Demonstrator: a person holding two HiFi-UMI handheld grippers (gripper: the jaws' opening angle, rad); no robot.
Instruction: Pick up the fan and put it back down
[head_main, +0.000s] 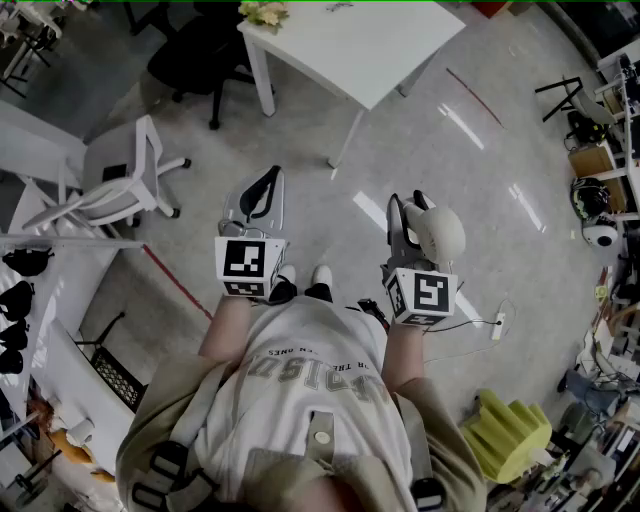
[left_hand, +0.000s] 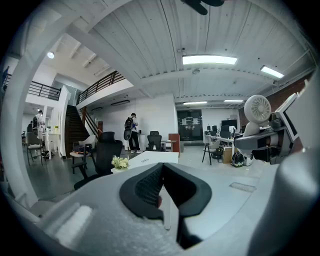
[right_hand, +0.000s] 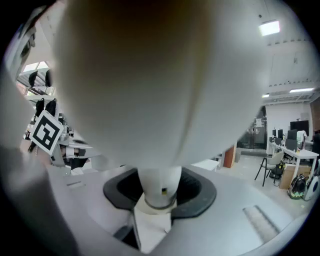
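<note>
Person standing on a grey floor (head_main: 480, 150), right hand-held gripper (head_main: 410, 212) holding a fan (head_main: 441, 235) (its rounded white shell showing), left hand-held gripper (head_main: 263, 190) alongside, white desk (head_main: 350, 45) ahead.

Below me lies a pale glossy floor (head_main: 480, 150); a white worktop (head_main: 350, 45) stands ahead, a white chair (head_main: 115, 188) to my left.

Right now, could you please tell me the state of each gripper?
Left gripper: jaws closed, holding nothing.
Right gripper: jaws closed on the fan, at its neck.
</note>
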